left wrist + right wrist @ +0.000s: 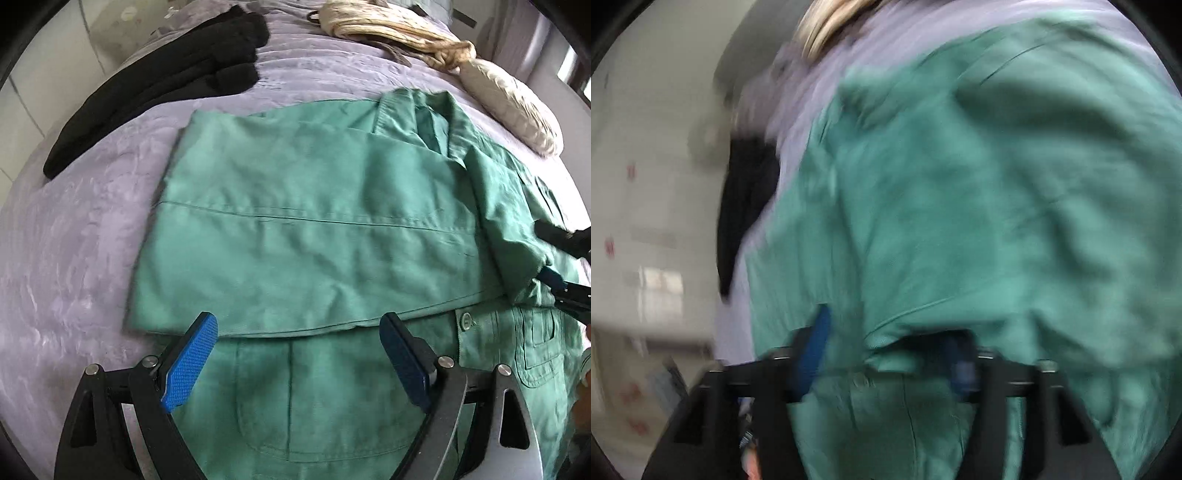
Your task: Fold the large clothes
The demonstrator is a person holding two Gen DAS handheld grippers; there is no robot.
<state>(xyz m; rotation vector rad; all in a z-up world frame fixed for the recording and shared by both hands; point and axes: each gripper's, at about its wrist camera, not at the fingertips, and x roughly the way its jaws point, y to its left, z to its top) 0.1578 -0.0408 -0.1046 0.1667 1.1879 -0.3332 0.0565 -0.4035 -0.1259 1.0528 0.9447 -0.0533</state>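
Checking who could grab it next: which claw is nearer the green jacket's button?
Left. The left claw hovers open just beside the button; the right claw sits farther off at the bunched sleeve.

Upper left: black garment on the lavender bedspread. Top centre to right: knotted cream cloth bundle.
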